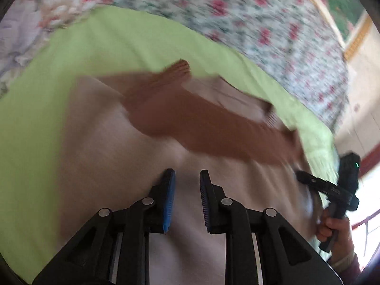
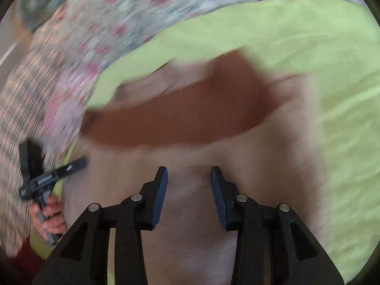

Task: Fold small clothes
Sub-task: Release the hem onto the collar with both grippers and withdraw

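Note:
A beige garment (image 1: 118,156) lies flat on a lime-green sheet (image 1: 114,47), with its brown sleeve (image 1: 190,121) folded across the body. My left gripper (image 1: 187,173) hovers just over the beige cloth near its lower middle, jaws apart, nothing between the blue pads. In the right wrist view the same garment (image 2: 273,166) and brown sleeve (image 2: 178,123) show, blurred. My right gripper (image 2: 189,169) stands over the beige cloth below the sleeve, jaws apart and empty. Each gripper also appears in the other view at the garment's side edge: the right gripper (image 1: 306,178) and the left gripper (image 2: 78,162).
The green sheet (image 2: 308,35) lies on a floral bedspread (image 1: 261,23) that runs behind and beside it. A hand (image 1: 332,228) holds the right gripper's handle; another hand (image 2: 49,220) holds the left one, beside a checked garment (image 2: 23,95) on the person. A pale wall (image 1: 363,109) stands at the far right.

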`<control>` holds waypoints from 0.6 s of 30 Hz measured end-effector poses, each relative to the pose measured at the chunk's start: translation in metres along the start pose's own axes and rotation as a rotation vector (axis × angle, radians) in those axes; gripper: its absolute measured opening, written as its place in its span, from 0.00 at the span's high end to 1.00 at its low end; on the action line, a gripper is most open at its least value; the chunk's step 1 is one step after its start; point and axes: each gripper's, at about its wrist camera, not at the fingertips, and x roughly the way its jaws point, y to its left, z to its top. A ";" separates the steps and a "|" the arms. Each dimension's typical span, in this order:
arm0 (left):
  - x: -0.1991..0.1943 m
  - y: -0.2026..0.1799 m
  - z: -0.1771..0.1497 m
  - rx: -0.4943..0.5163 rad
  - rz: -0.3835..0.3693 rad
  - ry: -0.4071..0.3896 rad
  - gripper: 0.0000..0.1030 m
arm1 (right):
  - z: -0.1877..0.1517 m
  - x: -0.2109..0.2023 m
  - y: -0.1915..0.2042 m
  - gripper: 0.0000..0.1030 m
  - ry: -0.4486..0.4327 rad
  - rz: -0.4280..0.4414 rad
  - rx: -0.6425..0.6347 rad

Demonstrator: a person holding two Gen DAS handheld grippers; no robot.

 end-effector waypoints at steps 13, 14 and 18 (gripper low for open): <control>-0.100 0.035 -0.088 -0.171 -0.085 -0.091 0.71 | -0.087 -0.076 0.007 0.51 -0.056 0.140 0.096; -0.106 0.027 -0.104 -0.166 -0.099 -0.083 0.68 | -0.097 -0.079 0.009 0.51 -0.051 0.154 0.101; -0.108 -0.001 -0.155 -0.152 -0.108 -0.038 0.60 | -0.128 -0.084 0.031 0.49 -0.029 0.191 0.094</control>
